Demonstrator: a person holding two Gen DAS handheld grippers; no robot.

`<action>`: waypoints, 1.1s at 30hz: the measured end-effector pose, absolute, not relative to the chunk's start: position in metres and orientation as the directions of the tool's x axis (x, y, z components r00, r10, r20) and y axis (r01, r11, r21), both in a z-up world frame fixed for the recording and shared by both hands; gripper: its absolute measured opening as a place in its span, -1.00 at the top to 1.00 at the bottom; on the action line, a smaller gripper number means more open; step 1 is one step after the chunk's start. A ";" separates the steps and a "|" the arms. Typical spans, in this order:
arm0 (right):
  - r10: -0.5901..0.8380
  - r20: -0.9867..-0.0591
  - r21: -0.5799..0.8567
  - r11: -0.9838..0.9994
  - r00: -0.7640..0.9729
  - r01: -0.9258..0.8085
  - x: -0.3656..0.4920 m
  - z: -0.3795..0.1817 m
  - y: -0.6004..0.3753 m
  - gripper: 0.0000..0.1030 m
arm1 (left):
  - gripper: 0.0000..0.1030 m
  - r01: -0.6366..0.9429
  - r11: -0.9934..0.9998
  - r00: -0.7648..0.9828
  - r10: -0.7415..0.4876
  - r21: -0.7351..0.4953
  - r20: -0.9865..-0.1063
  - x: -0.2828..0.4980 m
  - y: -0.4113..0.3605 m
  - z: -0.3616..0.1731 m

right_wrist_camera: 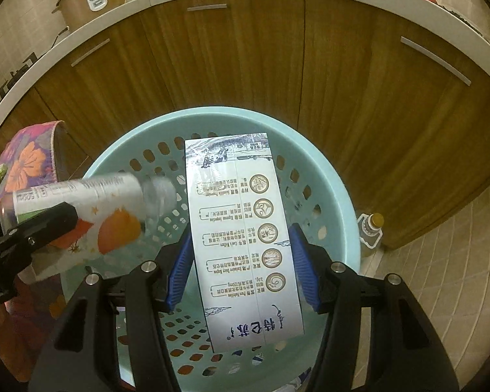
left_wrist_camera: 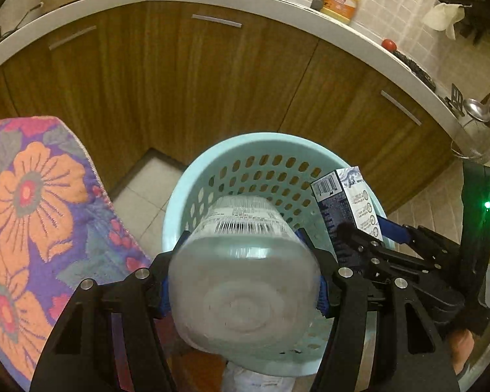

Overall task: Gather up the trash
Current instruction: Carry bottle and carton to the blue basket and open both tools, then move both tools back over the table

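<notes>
Left wrist view: my left gripper [left_wrist_camera: 241, 281] clamps a clear plastic bottle [left_wrist_camera: 245, 277] over the pale blue perforated basket [left_wrist_camera: 179, 196]; my right gripper [right_wrist_camera: 241, 261] pinches a white milk carton [right_wrist_camera: 245, 245] above it.

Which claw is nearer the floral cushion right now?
Left. The left claw, holding the bottle, sits right beside the floral cushion; the right claw, holding the carton, is farther off, over the basket.

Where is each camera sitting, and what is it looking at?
Left wrist: on the left tool, looking down its fingers at the clear plastic bottle it grips; the right tool and a bit of hand show.
Right wrist: on the right tool, looking down at the white milk carton it grips; the left tool's finger shows.
Both share the pale blue holed plastic basket and wooden cupboards.
</notes>
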State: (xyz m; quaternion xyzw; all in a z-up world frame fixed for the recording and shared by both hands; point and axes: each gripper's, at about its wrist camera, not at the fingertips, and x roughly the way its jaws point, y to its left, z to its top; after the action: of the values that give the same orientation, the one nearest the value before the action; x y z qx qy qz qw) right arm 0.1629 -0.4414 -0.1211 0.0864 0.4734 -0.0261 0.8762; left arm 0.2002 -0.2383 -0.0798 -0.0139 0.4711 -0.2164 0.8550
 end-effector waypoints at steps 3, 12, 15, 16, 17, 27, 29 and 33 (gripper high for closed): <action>0.035 -0.833 0.125 0.984 0.553 0.126 0.164 -0.117 -0.439 -0.05 | -0.18 0.361 0.904 0.463 -0.388 -0.230 -0.797 0.200 -0.240 -0.079; 0.039 -0.833 0.133 0.982 0.552 0.132 0.163 -0.115 -0.437 -0.05 | -0.18 0.379 0.895 0.455 -0.401 -0.234 -0.795 0.193 -0.238 -0.078; 0.038 -0.829 0.131 0.983 0.558 0.127 0.160 -0.111 -0.436 -0.11 | -0.18 0.380 0.894 0.452 -0.405 -0.240 -0.795 0.193 -0.236 -0.077; 0.041 -0.827 0.133 0.983 0.561 0.125 0.158 -0.109 -0.435 -0.12 | -0.18 0.380 0.892 0.453 -0.412 -0.247 -0.791 0.192 -0.234 -0.076; 0.043 -0.824 0.135 0.983 0.565 0.122 0.157 -0.106 -0.435 -0.12 | -0.18 0.380 0.890 0.455 -0.417 -0.252 -0.787 0.191 -0.234 -0.074; 0.053 -0.789 0.139 0.986 0.612 0.093 0.140 -0.077 -0.415 -0.18 | -0.23 0.382 0.880 0.499 -0.452 -0.281 -0.739 0.169 -0.208 -0.045; 0.060 -0.776 0.145 0.986 0.628 0.084 0.134 -0.069 -0.408 -0.23 | -0.29 0.381 0.881 0.515 -0.453 -0.280 -0.728 0.161 -0.198 -0.037; 0.077 -0.749 0.147 0.988 0.658 0.051 0.124 -0.049 -0.382 -0.25 | -0.38 0.378 0.882 0.556 -0.460 -0.282 -0.693 0.142 -0.170 -0.016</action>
State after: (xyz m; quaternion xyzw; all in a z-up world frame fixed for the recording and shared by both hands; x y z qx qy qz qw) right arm 0.1243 -0.3821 -0.0493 0.0775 0.4133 0.0074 0.9073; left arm 0.1416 -0.1696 -0.0164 -0.0504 0.4069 -0.2378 0.8805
